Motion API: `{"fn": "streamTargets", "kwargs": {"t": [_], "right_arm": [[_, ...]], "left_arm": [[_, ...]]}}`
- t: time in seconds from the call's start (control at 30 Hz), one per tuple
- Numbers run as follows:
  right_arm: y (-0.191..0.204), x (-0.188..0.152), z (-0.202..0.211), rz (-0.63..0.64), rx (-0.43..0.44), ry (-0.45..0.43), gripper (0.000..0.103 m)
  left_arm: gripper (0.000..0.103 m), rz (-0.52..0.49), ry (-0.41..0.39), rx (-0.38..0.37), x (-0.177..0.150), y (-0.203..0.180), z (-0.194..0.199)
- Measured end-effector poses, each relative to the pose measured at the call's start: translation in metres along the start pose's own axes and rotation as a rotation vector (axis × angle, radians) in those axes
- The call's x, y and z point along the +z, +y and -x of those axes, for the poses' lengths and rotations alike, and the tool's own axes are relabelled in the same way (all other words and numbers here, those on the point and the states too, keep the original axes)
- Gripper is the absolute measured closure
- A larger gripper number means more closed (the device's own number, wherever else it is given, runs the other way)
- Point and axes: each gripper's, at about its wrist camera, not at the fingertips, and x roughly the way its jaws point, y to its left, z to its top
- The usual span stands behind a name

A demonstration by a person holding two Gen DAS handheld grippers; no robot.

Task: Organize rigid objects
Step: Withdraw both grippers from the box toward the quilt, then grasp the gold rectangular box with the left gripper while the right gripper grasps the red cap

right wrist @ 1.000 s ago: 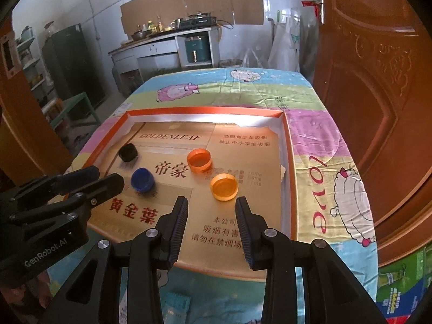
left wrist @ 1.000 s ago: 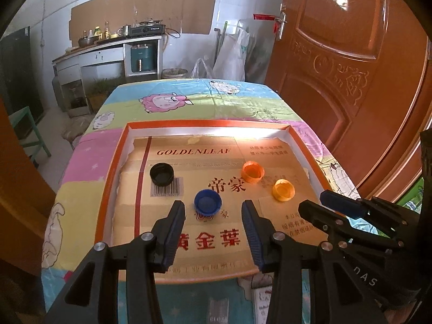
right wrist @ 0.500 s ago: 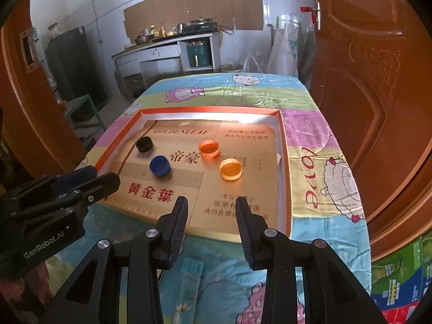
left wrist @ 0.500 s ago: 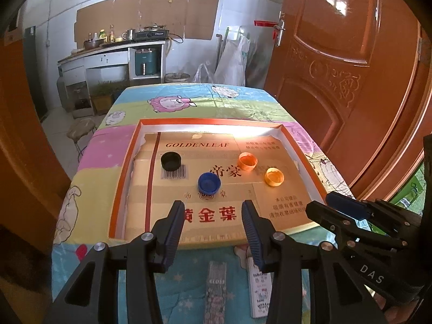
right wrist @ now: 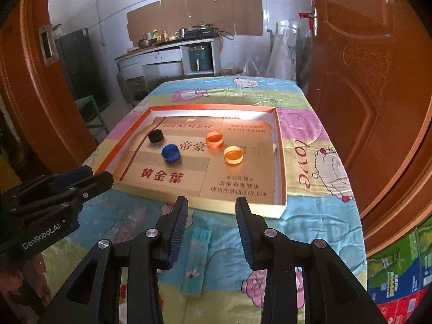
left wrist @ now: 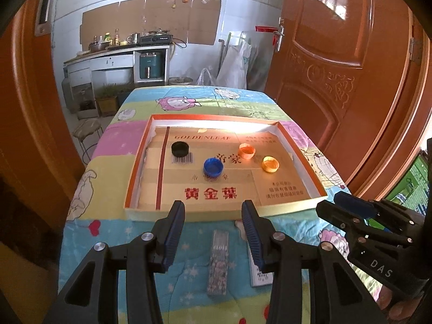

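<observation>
A shallow orange-rimmed box lid (left wrist: 140, 159) (right wrist: 280, 162) lies on the table, lined with printed cardboard. Inside it rest a black cap (left wrist: 180, 148) (right wrist: 156, 136), a blue cap (left wrist: 213, 166) (right wrist: 170, 152), a dark orange cap (left wrist: 247, 151) (right wrist: 214, 139) and a lighter orange cap (left wrist: 270, 164) (right wrist: 233, 155). My left gripper (left wrist: 213, 210) hangs open and empty above the tablecloth in front of the lid. My right gripper (right wrist: 212, 208) is likewise open and empty, short of the lid's near rim. Each gripper shows at the edge of the other's view.
A flat patterned packet (left wrist: 217, 262) and a white card (left wrist: 259, 272) lie on the cartoon tablecloth near me; a pale green sachet (right wrist: 196, 259) lies under the right gripper. A wooden door (left wrist: 337, 75) stands at the right. A kitchen counter (left wrist: 116, 62) is beyond the table.
Both grippers have drawn back toward me and slightly up, from over the lid to the cloth in front of it. The caps stay put. The jaws keep the same gap.
</observation>
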Motion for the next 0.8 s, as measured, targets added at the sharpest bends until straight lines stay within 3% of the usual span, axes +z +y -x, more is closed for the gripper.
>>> {"fn": "streamTargets", "kwargs": {"t": [0.5,0.8], "right_arm": [[0.011,-0.038,0.022,0.004,0.000,0.015,0.065],[0.019,-0.052,0.037,0.006,0.000,0.008,0.065]], "left_arm": [[0.059,0.005,-0.002,-0.017,-0.039,0.002,0.027],[0.059,-0.023,-0.011,-0.061,-0.079,-0.015,0.055]]}}
